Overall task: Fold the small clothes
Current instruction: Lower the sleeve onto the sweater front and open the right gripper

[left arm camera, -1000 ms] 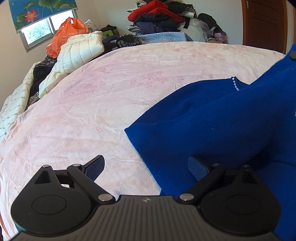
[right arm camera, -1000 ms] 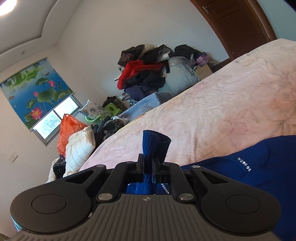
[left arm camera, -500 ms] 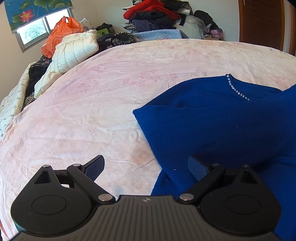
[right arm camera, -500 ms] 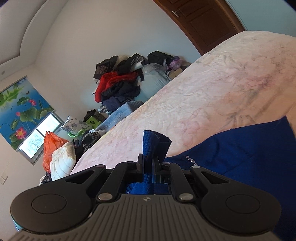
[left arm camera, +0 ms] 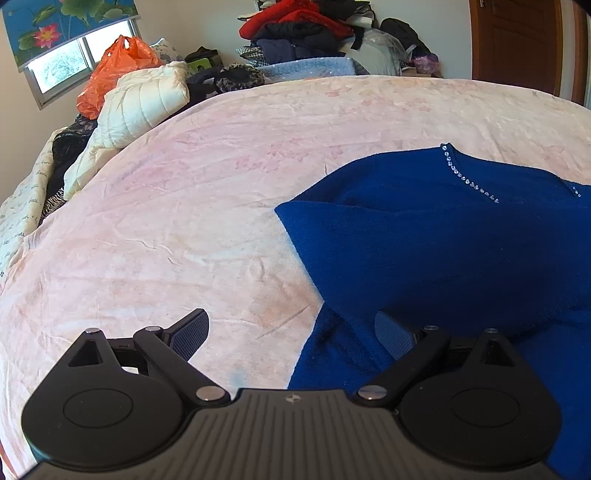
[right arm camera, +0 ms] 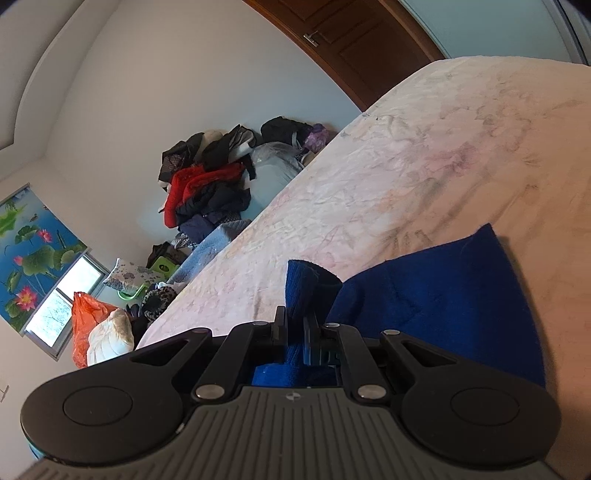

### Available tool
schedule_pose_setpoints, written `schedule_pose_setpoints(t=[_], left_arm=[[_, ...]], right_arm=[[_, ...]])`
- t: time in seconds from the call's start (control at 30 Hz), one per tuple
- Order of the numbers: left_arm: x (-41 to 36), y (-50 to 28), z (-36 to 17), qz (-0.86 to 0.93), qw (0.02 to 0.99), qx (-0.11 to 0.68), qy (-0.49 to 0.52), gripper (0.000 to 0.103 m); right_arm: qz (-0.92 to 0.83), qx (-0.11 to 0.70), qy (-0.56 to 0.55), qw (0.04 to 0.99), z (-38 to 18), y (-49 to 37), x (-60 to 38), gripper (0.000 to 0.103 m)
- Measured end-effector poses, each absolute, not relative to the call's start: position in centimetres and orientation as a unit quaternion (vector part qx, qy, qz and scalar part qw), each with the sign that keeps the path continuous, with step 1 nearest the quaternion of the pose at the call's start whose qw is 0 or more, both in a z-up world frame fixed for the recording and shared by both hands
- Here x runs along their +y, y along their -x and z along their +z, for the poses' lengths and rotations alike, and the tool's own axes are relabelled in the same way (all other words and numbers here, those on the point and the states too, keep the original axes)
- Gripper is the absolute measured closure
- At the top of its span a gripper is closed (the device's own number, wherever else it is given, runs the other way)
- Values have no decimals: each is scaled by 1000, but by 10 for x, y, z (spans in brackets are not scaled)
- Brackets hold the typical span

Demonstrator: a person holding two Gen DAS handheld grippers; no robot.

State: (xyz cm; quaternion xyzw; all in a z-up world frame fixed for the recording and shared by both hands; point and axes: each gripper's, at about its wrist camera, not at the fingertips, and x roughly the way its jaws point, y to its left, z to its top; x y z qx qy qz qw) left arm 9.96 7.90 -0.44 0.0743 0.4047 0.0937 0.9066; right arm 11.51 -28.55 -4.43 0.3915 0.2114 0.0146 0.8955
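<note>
Bed (left arm camera: 192, 221), pink sheet serving as the folding surface. Blue top (left arm camera: 443, 240) lies toward its right side, one flap already doubled over. Right gripper (right arm camera: 295, 326) is clenched on a bunched edge of the top, apparently to carry the fold. Left gripper (left arm camera: 291, 332) hangs released at the top's near-left edge, holding nothing.

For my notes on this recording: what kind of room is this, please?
Most likely a lived-in bedroom: a wide bed with a pink sheet, a pile of clothes against the wall, and a wooden door.
</note>
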Motion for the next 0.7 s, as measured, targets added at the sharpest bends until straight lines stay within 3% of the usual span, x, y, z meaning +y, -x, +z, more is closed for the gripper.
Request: schedule_pose_setpoints(t=[0.27, 0.37, 0.47, 0.63, 0.7], left_arm=[[76, -100, -4, 90, 906, 406, -76, 6], [74, -100, -4, 89, 906, 405, -78, 6], [72, -100, -4, 88, 906, 405, -81, 6], [69, -100, -6, 87, 904, 409, -82, 6], [68, -100, -6, 85, 905, 409, -85, 6]], right_arm=[[-9, 221, -395, 891, -59, -105, -300, 90], [-28, 233, -398, 887, -61, -104, -305, 82], [-19, 232, -408, 883, -65, -103, -313, 67], [-14, 251, -395, 883, -72, -109, -312, 69], [-16, 253, -391, 885, -73, -110, -311, 89]])
